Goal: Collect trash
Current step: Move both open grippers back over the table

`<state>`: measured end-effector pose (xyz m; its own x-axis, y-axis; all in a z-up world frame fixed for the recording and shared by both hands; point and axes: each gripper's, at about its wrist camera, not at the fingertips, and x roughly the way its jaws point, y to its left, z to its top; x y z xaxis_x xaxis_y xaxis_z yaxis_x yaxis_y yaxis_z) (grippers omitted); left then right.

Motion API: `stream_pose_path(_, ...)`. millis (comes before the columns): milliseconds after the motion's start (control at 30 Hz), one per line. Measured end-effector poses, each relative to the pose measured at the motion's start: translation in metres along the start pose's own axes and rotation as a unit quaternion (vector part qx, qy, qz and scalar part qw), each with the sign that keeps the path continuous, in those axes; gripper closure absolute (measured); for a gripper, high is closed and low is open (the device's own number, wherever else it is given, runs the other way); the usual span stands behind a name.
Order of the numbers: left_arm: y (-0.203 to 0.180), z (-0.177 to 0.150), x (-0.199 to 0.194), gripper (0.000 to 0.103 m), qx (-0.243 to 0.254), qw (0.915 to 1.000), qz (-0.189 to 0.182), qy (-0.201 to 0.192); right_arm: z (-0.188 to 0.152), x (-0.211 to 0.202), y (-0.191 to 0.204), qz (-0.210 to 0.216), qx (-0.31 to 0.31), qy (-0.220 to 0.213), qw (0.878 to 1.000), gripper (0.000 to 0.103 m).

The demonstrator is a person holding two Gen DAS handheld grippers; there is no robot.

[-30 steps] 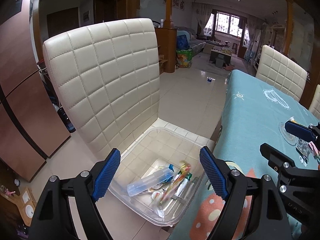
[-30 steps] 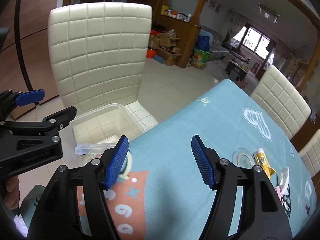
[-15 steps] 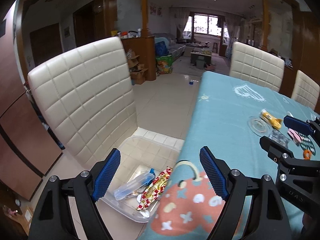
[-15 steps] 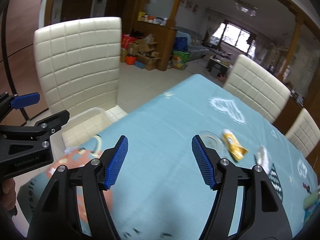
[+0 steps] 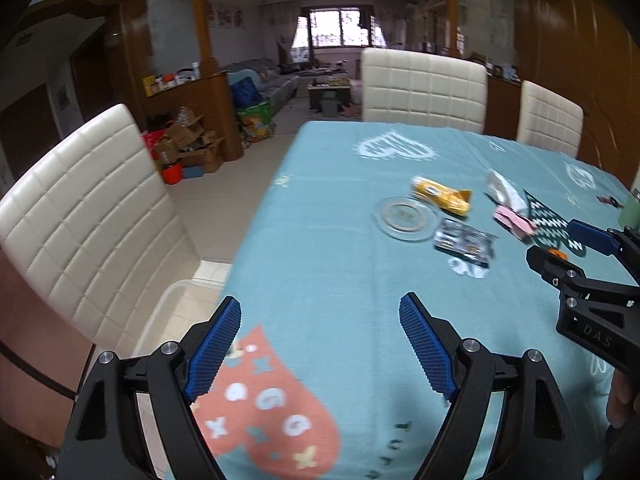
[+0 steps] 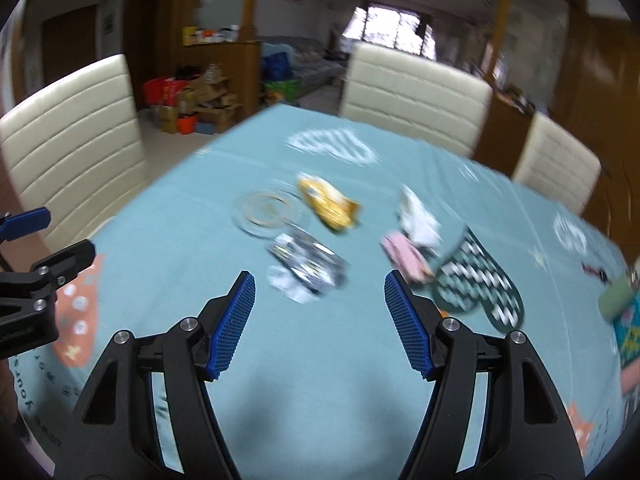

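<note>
Trash lies on the teal tablecloth [image 5: 320, 240]: a yellow wrapper [image 5: 442, 195] [image 6: 328, 204], a clear silvery packet [image 5: 464, 240] [image 6: 308, 266], a white crumpled wrapper [image 5: 504, 192] [image 6: 418, 218] and a pink piece [image 5: 514, 220] [image 6: 404, 258]. My left gripper [image 5: 320, 340] is open and empty over the table's near left part. My right gripper [image 6: 320, 316] is open and empty, just short of the silvery packet. Only a corner of the clear plastic bin [image 5: 176, 300] shows, beside the table on the chair side.
A clear glass coaster [image 5: 406, 216] [image 6: 266, 210] lies next to the yellow wrapper. A dark patterned heart print [image 6: 478, 284] and a green cylinder [image 6: 618, 300] are at the right. Cream chairs [image 5: 80, 216] [image 5: 424, 92] stand around the table.
Both grippers have swung right, from the bin by the chair to over the table. The trash on the cloth has come closer, and the bin has almost left the view.
</note>
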<state>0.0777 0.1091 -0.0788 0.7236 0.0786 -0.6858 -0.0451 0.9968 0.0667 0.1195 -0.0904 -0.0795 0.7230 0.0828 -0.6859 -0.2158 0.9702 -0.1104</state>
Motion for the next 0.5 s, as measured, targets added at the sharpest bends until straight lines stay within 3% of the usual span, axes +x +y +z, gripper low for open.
stream_pose_path(200,-0.048,0.007,0.018,0.023,0.030,0.9989,-0.029,0.021,-0.018,0.014,-0.047,-0.020,0.030,0.027,0.999,0.035)
stream_pose_path(500,-0.096,0.020,0.051,0.023,0.070,0.9940,-0.070,0.046,-0.027,0.045,-0.074,-0.012,0.048,0.063,0.997,0.034)
